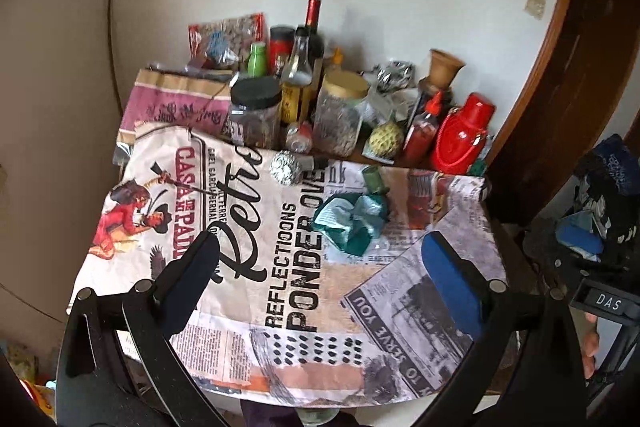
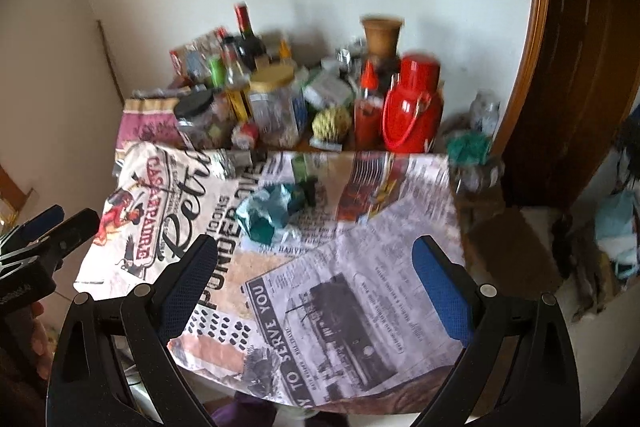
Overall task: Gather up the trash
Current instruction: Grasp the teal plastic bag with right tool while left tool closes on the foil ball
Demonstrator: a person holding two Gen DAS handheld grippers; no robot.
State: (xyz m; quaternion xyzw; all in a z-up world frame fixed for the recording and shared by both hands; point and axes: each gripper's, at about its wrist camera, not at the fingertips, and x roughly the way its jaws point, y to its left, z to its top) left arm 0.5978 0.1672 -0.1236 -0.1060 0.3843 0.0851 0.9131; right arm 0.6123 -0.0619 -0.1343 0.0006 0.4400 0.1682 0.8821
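Left gripper (image 1: 320,259) gaping; crumpled wrapper (image 1: 352,221) lies crosswise.

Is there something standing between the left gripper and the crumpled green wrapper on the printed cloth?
Nothing visible does. The left gripper is open above the bare printed cloth, and the crumpled green wrapper lies just ahead of its fingers. The foil ball and the jars sit farther back, behind the wrapper.
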